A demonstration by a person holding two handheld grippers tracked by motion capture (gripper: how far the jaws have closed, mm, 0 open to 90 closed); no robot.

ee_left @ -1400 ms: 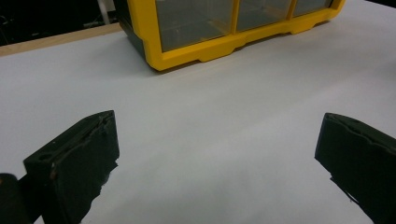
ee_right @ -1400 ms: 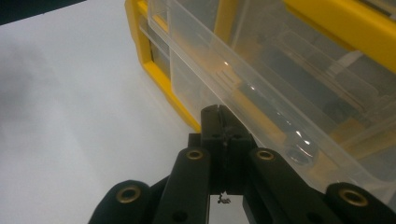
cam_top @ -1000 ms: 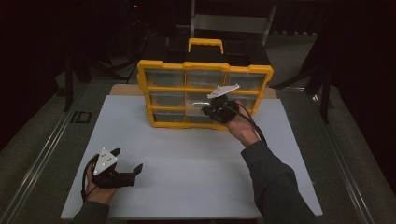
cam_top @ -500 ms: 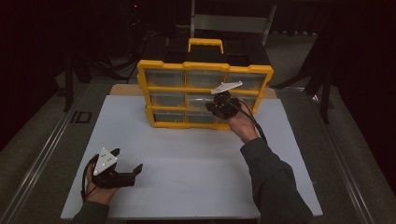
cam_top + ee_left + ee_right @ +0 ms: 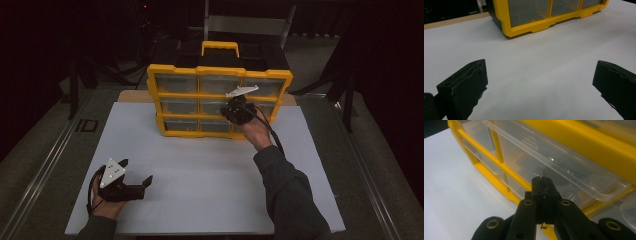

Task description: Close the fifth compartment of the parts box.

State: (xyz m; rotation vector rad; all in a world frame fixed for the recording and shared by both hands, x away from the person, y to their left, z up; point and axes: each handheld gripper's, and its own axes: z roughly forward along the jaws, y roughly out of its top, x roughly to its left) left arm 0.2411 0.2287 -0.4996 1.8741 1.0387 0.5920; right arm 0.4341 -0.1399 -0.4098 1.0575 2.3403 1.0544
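Observation:
A yellow organiser [image 5: 220, 71] with three rows of clear drawers stands upright at the far middle of the white tabletop [image 5: 210, 180]. My right gripper [image 5: 230, 113] is shut, its tips against the front of a right-hand drawer in the middle row. In the right gripper view the shut jaws [image 5: 541, 181] touch the clear drawer [image 5: 564, 167] just under its lip, with nothing visible between them. My left gripper [image 5: 136, 171] rests near the front left of the table, open and empty. In its own view the left gripper [image 5: 540, 85] points toward the organiser's lower corner [image 5: 529, 28].
A yellow carry handle [image 5: 220, 47] tops the organiser. Dark stands and a chair frame [image 5: 245, 22] sit behind the table. Metal rails [image 5: 45, 170] run along both sides. White surface stretches between the two grippers.

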